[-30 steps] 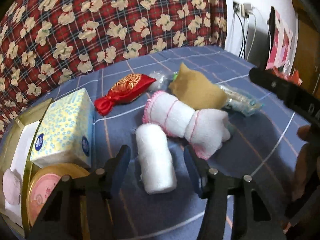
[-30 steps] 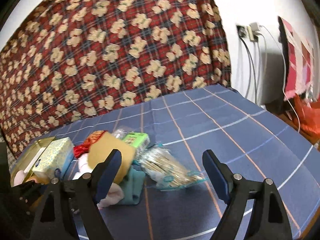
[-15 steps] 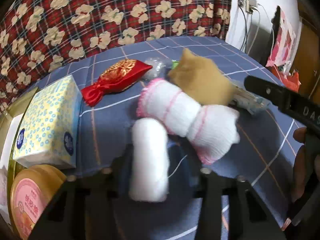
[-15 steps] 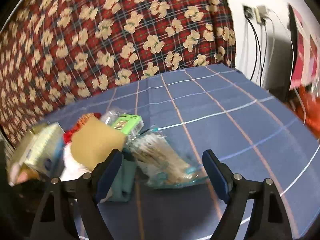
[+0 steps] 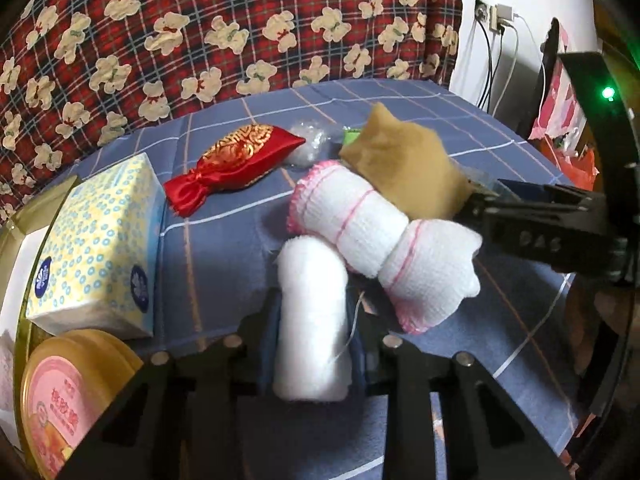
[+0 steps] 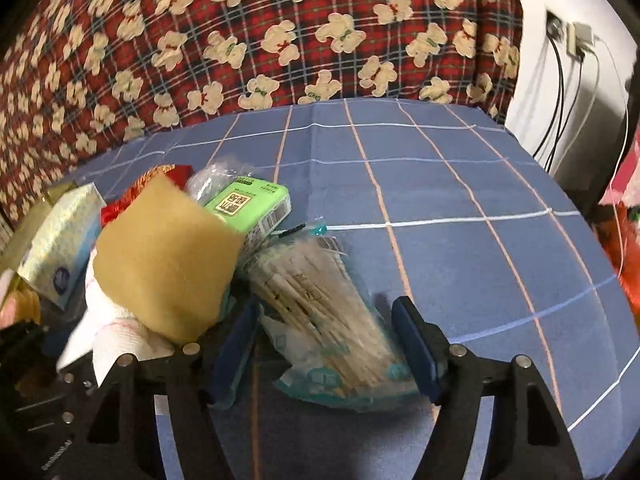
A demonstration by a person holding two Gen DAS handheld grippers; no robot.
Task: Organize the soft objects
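A plain white towel roll lies on the blue checked cloth, and my left gripper is closing on it, its pads pressing both sides. Behind it a pink-edged white towel roll leans under a tan cloth, with a red satin pouch further back. In the right wrist view my right gripper straddles a clear bag of thin sticks. Its jaws are closing, and the pads stand just off the bag. The tan cloth sits to its left.
A yellow tissue box and a round pink-lidded tin stand at the left beside a gold box. A green pack lies behind the bag. A red bear-print quilt backs the surface. Cables hang at the right.
My left gripper has closed onto the white towel roll. The right gripper has come down over the bag of sticks and its jaws have narrowed.
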